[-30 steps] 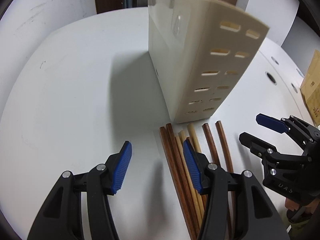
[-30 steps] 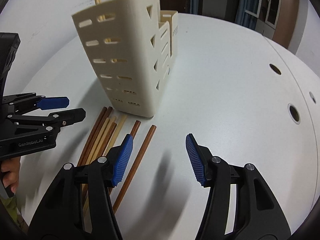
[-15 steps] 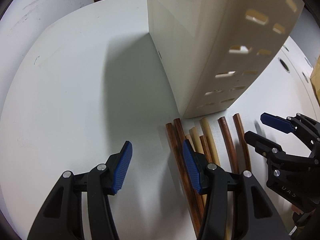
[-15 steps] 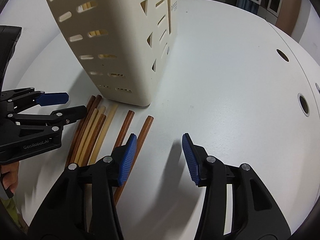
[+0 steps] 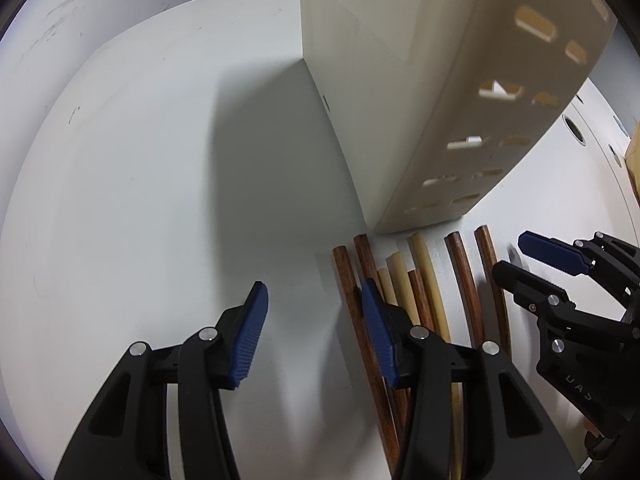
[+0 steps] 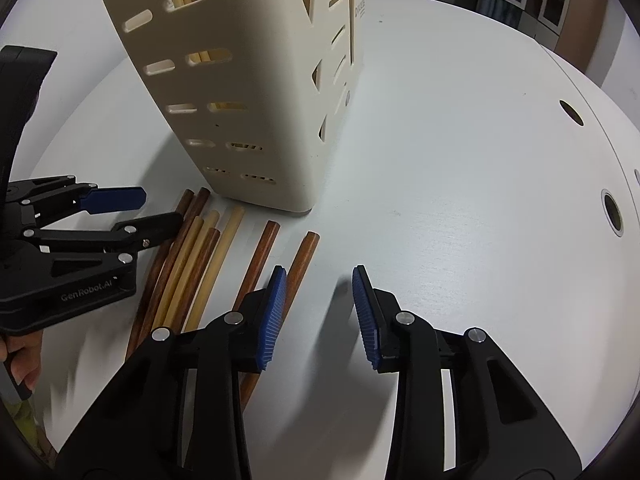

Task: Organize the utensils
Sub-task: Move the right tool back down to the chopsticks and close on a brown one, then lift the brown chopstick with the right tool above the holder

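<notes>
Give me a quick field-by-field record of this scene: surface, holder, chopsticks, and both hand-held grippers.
surface: white table
holder: cream slotted utensil holder, upright, light sticks visible through its slots
chopsticks: loose chopsticks, dark brown and pale, lying flat in front of the holder
left hand-held gripper: open, nothing between its jaws, beside the pile
right hand-held gripper: open, has just been closing, nothing between its jaws

Holder (image 6: 256, 92): cream plastic, matt, smooth, slotted walls. Chopsticks (image 6: 256, 268): wood, dark brown and pale, satin grain. Table (image 6: 460, 200): white, matt, finely textured. Gripper pads (image 5: 250, 340): blue ribbed rubber; arms black matt plastic with bright metal pins.
</notes>
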Available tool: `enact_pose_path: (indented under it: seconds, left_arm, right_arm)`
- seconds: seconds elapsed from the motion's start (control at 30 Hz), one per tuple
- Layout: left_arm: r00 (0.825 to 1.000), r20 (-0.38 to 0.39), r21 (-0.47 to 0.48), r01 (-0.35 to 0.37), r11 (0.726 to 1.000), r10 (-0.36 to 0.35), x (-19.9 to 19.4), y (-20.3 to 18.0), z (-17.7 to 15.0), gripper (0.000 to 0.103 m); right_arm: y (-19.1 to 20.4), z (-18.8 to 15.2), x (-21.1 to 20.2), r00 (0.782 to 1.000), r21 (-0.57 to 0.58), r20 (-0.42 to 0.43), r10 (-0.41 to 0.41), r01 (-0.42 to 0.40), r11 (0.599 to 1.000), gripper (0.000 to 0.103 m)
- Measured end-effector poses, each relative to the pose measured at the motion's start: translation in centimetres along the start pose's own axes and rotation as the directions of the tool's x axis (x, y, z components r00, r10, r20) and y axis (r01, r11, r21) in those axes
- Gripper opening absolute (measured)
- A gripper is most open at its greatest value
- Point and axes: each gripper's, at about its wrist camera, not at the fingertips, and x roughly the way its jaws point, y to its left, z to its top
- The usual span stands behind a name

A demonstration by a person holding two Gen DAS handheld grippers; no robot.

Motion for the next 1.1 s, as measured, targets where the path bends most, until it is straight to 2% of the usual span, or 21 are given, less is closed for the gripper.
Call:
enact_pose_path:
  seconds: [0.13, 0.2, 0.23, 0.3, 0.33, 0.5, 0.57, 0.7, 0.9, 1.0, 1.1]
  left_arm:
    - [1.0, 0.0, 0.005, -0.008, 1.0, 0.008, -0.1, -0.4, 0.1, 0.047]
    - [1.0, -0.001, 0.01, -0.005, 1.0, 0.005, -0.2, -0.5, 0.2, 0.043]
    - [1.0, -0.002, 0.015, -0.006, 1.0, 0.006, -0.2, -1.0, 0.1, 0.041]
    - [1.0, -0.007, 0.033, -0.002, 0.999, 0.003, -0.4, -1.8, 0.5, 0.032]
    - [1.0, -0.009, 0.045, -0.001, 0.999, 0.002, -0.5, -2.1, 0.6, 0.031]
    - [1.0, 0.001, 0.063, -0.01, 0.998, 0.01, -0.8, -2.0, 0.8, 0.01]
    - [1.0, 0.007, 0.045, 0.005, 0.999, -0.006, -1.0, -1.7, 0.8, 0.009]
    - [1.0, 0.024, 0.033, -0.016, 0.999, 0.015, -1.4, -1.3, 0.6, 0.006]
    - [0.985, 0.169, -0.01, 0.023, 1.0, -0.021, -6.0, -1.3, 0.4, 0.006]
    - [0.967, 0.239, -0.022, 0.099, 0.995, -0.091, -8.9, -1.3, 0.3, 0.006]
    - [0.948, 0.301, -0.031, 0.119, 0.992, -0.105, -11.1, -0.9, -0.4, 0.006]
  right_arm:
    - [0.5, -0.2, 0.3, 1.0, -0.014, -0.008, -0.017, 0.017, 1.0, 0.033]
    - [0.7, -0.3, 0.2, 1.0, -0.019, -0.011, -0.024, 0.024, 1.0, 0.032]
    - [0.8, -0.3, 0.2, 1.0, -0.021, -0.012, -0.026, 0.026, 0.999, 0.029]
    - [1.0, -0.4, 0.1, 1.0, -0.028, -0.014, -0.021, 0.021, 0.999, 0.022]
    - [1.2, -0.6, 0.0, 1.0, -0.029, -0.014, -0.008, 0.008, 1.0, 0.014]
    - [1.2, -0.9, -0.3, 1.0, -0.025, 0.006, 0.014, -0.014, 1.0, 0.007]
    - [0.8, -0.9, -0.4, 0.999, -0.005, 0.012, 0.031, -0.031, 1.0, 0.007]
    - [0.4, -0.8, -1.3, 0.998, 0.007, 0.06, 0.036, -0.036, 0.999, 0.006]
    - [-0.3, 0.3, -5.2, 0.98, 0.032, 0.19, 0.06, -0.067, 0.997, 0.006]
    - [-0.6, 0.6, -7.6, 0.963, 0.029, 0.257, 0.076, -0.086, 0.996, 0.006]
    - [-1.3, 1.0, -9.1, 0.946, 0.028, 0.315, 0.073, -0.086, 0.996, 0.006]
